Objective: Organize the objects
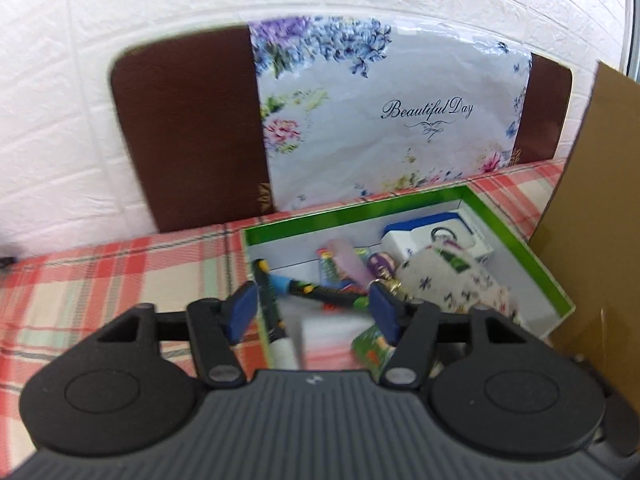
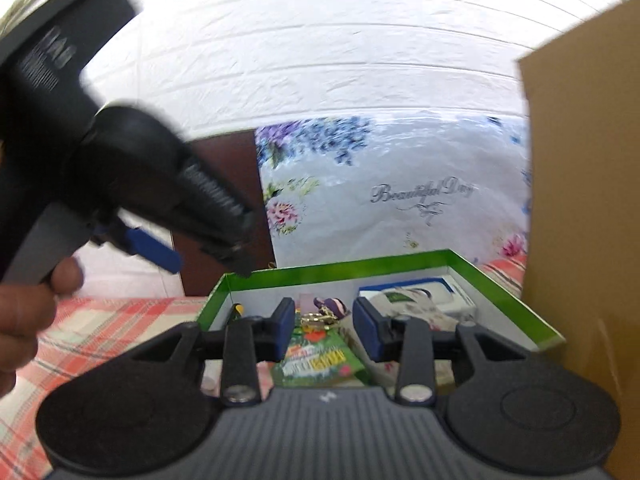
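A green-rimmed white box (image 1: 352,210) sits on the plaid tablecloth and holds several small things: a dark patterned pen (image 1: 320,294), a pink tube (image 1: 346,258), a purple charm (image 1: 382,264), a floral pouch (image 1: 452,276) and a blue-white packet (image 1: 436,228). My left gripper (image 1: 314,312) is open and empty above the box's near left corner. My right gripper (image 2: 322,328) is open and empty over the box (image 2: 340,270), above a green snack packet (image 2: 320,360). The left gripper (image 2: 160,216) also shows blurred in the right wrist view, with the hand holding it.
A brown headboard (image 1: 188,128) with a floral "Beautiful Day" bag (image 1: 384,120) stands behind the box against the white brick wall. A cardboard box (image 1: 592,184) stands close on the right. The plaid cloth (image 1: 112,280) spreads to the left.
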